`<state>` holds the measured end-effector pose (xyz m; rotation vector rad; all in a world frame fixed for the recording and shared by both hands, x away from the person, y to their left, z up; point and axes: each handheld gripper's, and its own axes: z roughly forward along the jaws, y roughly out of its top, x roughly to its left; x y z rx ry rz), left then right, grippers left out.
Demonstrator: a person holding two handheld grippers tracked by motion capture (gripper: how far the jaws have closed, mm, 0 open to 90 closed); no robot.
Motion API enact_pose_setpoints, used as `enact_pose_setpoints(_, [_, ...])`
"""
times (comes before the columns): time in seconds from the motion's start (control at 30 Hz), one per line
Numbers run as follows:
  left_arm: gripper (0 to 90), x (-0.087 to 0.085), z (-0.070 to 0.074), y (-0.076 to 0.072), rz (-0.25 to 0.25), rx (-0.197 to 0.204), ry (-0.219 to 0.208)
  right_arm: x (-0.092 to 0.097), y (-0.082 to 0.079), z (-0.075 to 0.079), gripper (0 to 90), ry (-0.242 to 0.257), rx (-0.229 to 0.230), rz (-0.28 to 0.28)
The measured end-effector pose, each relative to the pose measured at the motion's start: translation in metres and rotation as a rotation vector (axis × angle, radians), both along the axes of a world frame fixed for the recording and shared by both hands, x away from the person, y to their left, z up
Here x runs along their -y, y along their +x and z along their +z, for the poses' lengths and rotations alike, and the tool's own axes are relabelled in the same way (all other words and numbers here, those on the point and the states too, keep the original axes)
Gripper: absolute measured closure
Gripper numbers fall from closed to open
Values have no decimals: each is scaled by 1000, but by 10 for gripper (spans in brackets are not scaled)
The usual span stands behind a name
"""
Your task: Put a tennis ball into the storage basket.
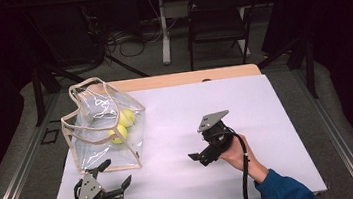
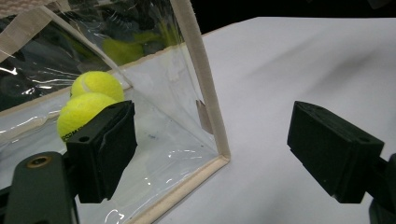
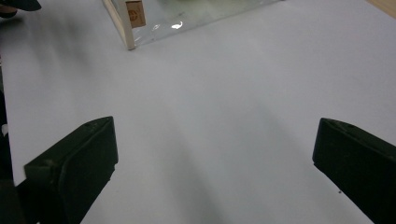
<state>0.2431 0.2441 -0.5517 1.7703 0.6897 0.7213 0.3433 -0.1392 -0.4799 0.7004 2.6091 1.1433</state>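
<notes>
A clear plastic bag [image 1: 99, 133] with beige trim stands on the left of the white table [image 1: 225, 99]. Two yellow tennis balls [image 1: 126, 117] [image 1: 118, 134] lie inside it. My left gripper [image 1: 116, 174] is open just in front of the bag's near right corner and holds nothing. In the left gripper view the bag's corner trim [image 2: 201, 74] rises between the spread jaws of the left gripper [image 2: 217, 150], with both balls [image 2: 97, 83] [image 2: 77, 113] behind the plastic. My right gripper [image 1: 200, 158] is open over the bare table middle. The right gripper [image 3: 215, 168] faces the bag's corner [image 3: 125, 25] farther off.
The white sheet covers a wooden table whose back edge [image 1: 187, 77] shows. A dark chair [image 1: 216, 22] and a desk leg [image 1: 163, 30] stand on the floor beyond. Bare table surface lies to the right of the bag and around my right gripper.
</notes>
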Motion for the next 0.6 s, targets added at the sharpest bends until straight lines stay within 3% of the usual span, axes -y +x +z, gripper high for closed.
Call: enact_pose_setpoints(0.6, [158, 0, 0, 0, 1, 1, 2, 37, -23, -24, 0, 24, 15, -39])
